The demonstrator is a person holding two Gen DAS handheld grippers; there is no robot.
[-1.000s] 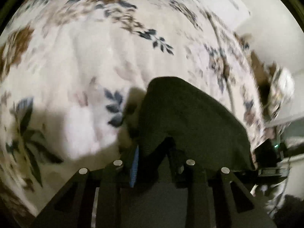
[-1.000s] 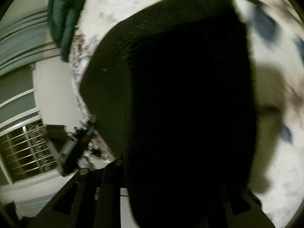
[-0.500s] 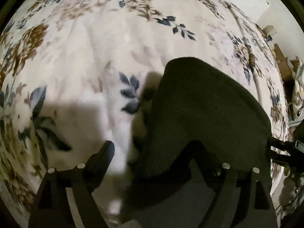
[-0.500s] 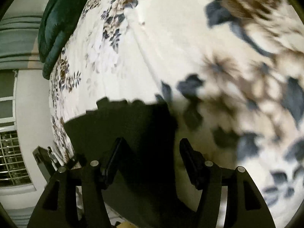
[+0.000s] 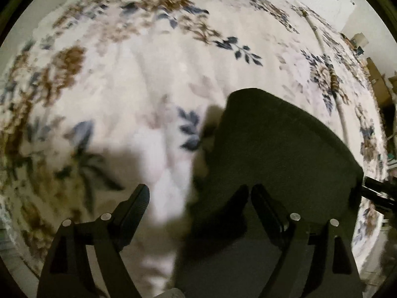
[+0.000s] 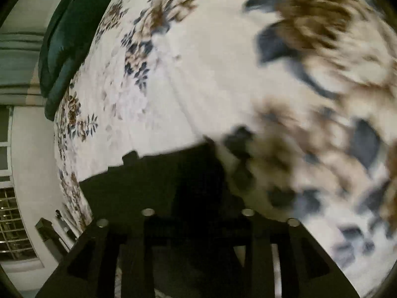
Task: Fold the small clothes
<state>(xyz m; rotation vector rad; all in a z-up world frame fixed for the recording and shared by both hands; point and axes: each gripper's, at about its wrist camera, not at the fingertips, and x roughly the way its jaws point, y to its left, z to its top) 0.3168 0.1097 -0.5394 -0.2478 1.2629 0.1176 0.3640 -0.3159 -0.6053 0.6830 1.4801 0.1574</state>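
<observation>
The left gripper [image 5: 198,198] is hovering with its fingers spread wide and gripping nothing; its right finger [image 5: 266,211] is sitting over the dark garment [image 5: 278,149], its left finger over the floral bedspread [image 5: 148,74]. The garment is lying flat on the bedspread, stretching ahead and to the right of those fingers. In the right wrist view, the right gripper [image 6: 196,226] is blending into dark cloth; I cannot tell its finger spacing.
</observation>
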